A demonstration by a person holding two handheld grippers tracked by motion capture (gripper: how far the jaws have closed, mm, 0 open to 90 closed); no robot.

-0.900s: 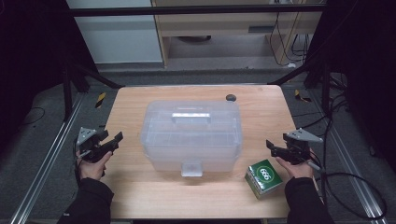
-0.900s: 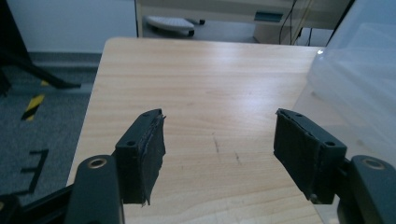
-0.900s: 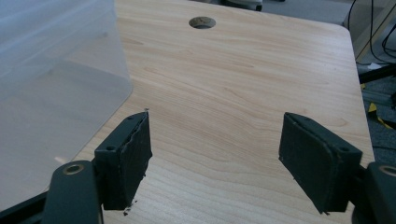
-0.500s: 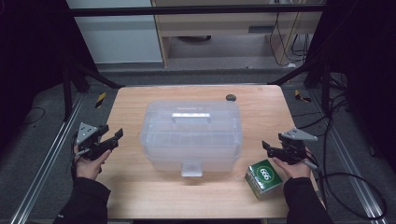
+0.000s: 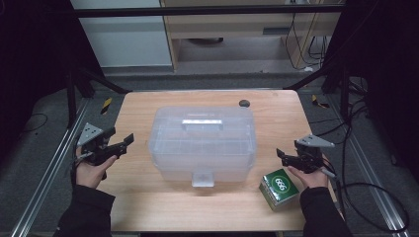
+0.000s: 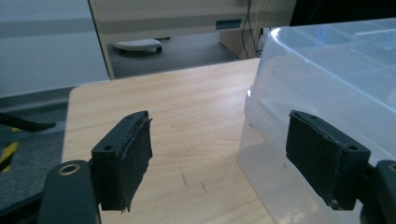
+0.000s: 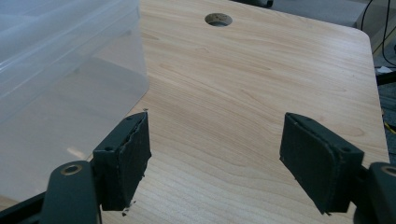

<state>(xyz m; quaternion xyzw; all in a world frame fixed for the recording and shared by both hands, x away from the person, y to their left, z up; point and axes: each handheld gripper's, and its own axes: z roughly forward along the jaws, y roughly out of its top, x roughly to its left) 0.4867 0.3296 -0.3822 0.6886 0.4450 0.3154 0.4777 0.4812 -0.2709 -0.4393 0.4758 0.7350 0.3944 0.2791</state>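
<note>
A clear plastic storage box (image 5: 202, 140) with a lid and top handle stands in the middle of the wooden table (image 5: 276, 118). Its front latch (image 5: 202, 178) faces the person. My left gripper (image 5: 121, 142) is held open off the box's left side, a short gap away; its own view has the box wall (image 6: 327, 84) at the right behind one jaw. My right gripper (image 5: 282, 155) is open to the right of the box, whose corner (image 7: 60, 70) fills the left of its view. Nothing is between either pair of jaws. A green carton (image 5: 279, 187) lies by the right hand.
A round cable hole (image 5: 243, 103) (image 7: 218, 19) sits near the table's far edge. Metal frame rails (image 5: 44, 163) run along both sides, with cables (image 5: 360, 163) trailing on the floor at the right. Cabinets (image 5: 222, 24) stand beyond the table.
Both grippers have moved inward toward the sides of the box. The box and the green carton have stayed in place.
</note>
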